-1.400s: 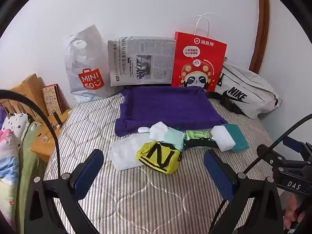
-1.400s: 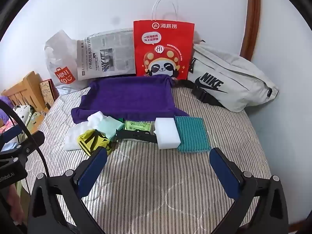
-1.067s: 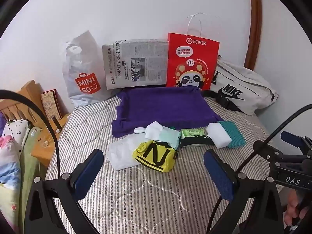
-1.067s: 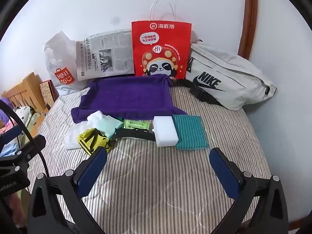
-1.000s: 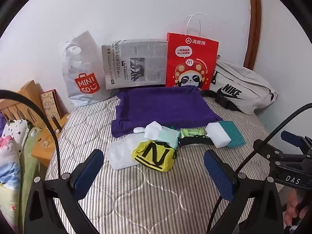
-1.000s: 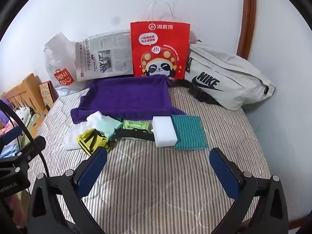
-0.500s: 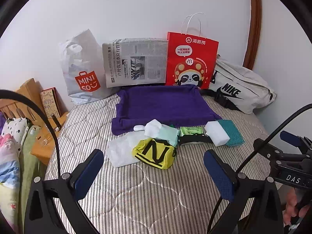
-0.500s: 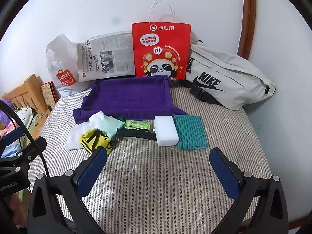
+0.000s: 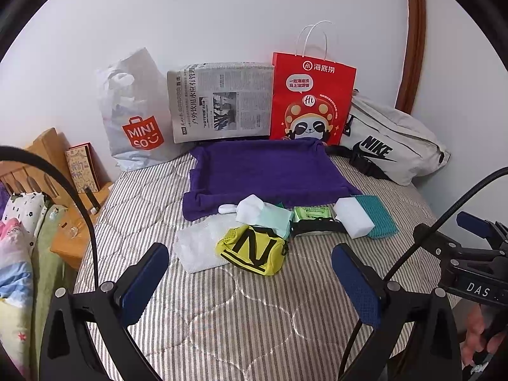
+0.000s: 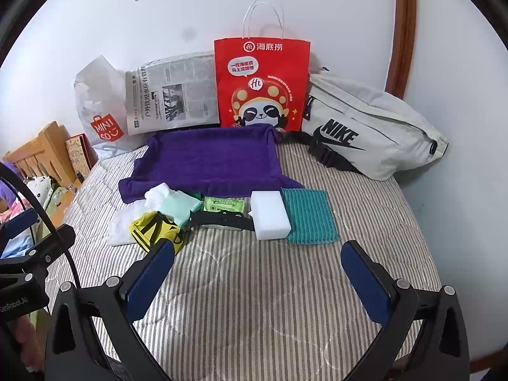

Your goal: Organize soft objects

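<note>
A row of soft things lies on the striped bed in front of a spread purple towel (image 9: 266, 168) (image 10: 209, 155): a yellow mesh pouch (image 9: 252, 250) (image 10: 152, 227), a white bubble-wrap piece (image 9: 198, 247), a mint cloth (image 9: 270, 217) (image 10: 179, 204), a green wipes pack (image 9: 312, 213) (image 10: 223, 204), a black strap (image 10: 222, 220), a white sponge block (image 9: 352, 217) (image 10: 270, 214) and a teal knitted cloth (image 9: 377, 219) (image 10: 309, 216). My left gripper (image 9: 250, 274) hovers open just short of the pouch. My right gripper (image 10: 258, 271) hovers open short of the sponge. Both hold nothing.
Against the wall stand a white Miniso bag (image 9: 133, 114), a folded newspaper (image 9: 222, 101), a red paper bag (image 9: 312, 101) and a grey Nike waist bag (image 9: 390, 146). A wooden headboard and bedside shelf (image 9: 47, 158) with bedding lie left. The right wall (image 10: 460, 127) is close.
Both cameras drifted slightly back and up, then settled. Nothing on the bed has moved, and both grippers stay open.
</note>
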